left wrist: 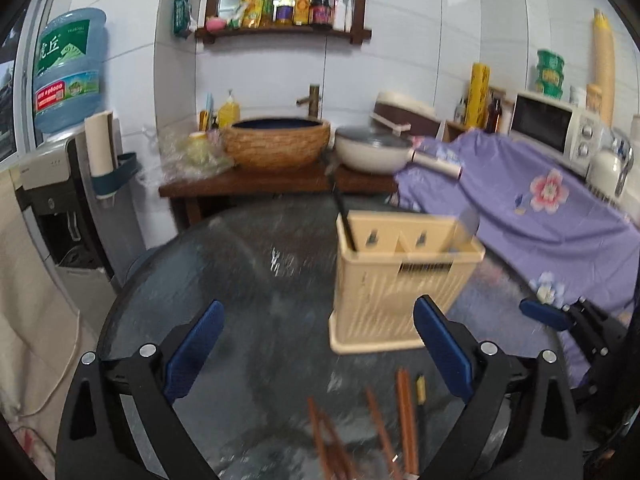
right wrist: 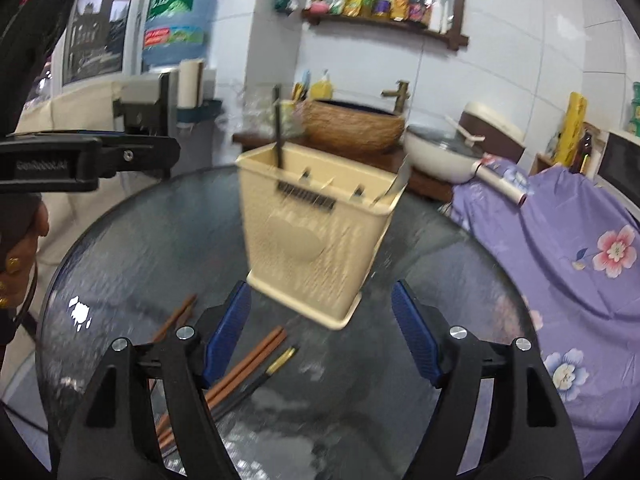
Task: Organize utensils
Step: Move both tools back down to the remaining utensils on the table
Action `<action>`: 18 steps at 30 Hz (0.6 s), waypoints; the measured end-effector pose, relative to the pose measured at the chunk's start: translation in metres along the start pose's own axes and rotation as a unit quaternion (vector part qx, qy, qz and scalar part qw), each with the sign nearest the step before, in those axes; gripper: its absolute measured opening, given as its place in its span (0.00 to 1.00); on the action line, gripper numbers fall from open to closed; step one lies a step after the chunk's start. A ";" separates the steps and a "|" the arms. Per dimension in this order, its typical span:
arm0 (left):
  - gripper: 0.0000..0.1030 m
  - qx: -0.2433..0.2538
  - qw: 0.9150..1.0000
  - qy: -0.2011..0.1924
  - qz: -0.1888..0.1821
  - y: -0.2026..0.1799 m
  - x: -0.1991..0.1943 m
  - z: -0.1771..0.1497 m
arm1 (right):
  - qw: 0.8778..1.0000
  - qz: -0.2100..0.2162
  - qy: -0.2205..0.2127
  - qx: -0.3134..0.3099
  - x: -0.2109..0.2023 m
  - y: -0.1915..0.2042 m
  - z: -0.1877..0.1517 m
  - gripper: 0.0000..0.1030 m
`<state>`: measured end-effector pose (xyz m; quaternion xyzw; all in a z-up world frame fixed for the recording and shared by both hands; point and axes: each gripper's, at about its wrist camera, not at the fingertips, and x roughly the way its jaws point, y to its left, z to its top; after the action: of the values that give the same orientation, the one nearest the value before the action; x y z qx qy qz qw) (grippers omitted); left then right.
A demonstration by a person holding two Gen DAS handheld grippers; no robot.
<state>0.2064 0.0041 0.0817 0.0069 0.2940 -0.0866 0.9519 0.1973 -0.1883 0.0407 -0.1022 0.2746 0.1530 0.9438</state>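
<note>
A beige slotted utensil holder (left wrist: 400, 280) stands on the round dark glass table (left wrist: 240, 280); it also shows in the right wrist view (right wrist: 312, 240). A dark utensil handle (left wrist: 344, 216) and a metal blade (left wrist: 466, 224) stick out of it. Several brown chopsticks (left wrist: 404, 420) and a dark gold-banded chopstick (left wrist: 420, 388) lie loose on the table in front of the holder; they show in the right wrist view too (right wrist: 244, 364). My left gripper (left wrist: 320, 344) is open and empty above the chopsticks. My right gripper (right wrist: 320, 328) is open and empty, just before the holder.
A purple flowered cloth (left wrist: 540, 216) covers furniture to the right. Behind the table a wooden counter holds a woven basin (left wrist: 276, 140) and a white pan (left wrist: 372, 152). A water dispenser (left wrist: 68, 72) stands at the left. The other gripper shows at the right edge (left wrist: 560, 316).
</note>
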 end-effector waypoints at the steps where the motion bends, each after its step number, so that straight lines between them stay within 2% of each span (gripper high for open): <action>1: 0.91 0.002 1.000 0.013 0.004 0.003 0.003 -0.011 | 1.000 0.005 0.012 -0.002 0.001 0.005 -0.007 0.70; 2: 0.90 0.002 1.000 0.022 0.006 0.004 0.005 -0.018 | 1.000 0.007 0.027 0.000 0.005 0.010 -0.016 0.70; 3: 0.85 -0.002 0.999 0.039 0.004 0.009 0.010 -0.029 | 0.999 0.006 0.037 0.001 0.007 0.013 -0.022 0.70; 6: 0.69 -0.020 0.996 0.084 -0.003 0.023 0.024 -0.051 | 0.996 0.005 0.081 0.022 0.023 0.018 -0.040 0.59; 10: 0.56 -0.037 0.992 0.122 -0.006 0.034 0.039 -0.074 | 0.986 0.024 0.144 0.075 0.047 0.012 -0.056 0.48; 14: 0.45 -0.025 0.989 0.146 -0.010 0.032 0.049 -0.086 | 0.980 0.037 0.167 0.104 0.060 0.015 -0.062 0.43; 18: 0.40 -0.020 0.987 0.157 -0.021 0.027 0.054 -0.090 | 0.977 0.039 0.171 0.117 0.064 0.020 -0.062 0.43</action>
<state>0.2042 0.0282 -0.0242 -0.0050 0.4417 -0.0979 0.8918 0.2116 -0.1719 -0.0479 -0.0045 0.4521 0.1365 0.8814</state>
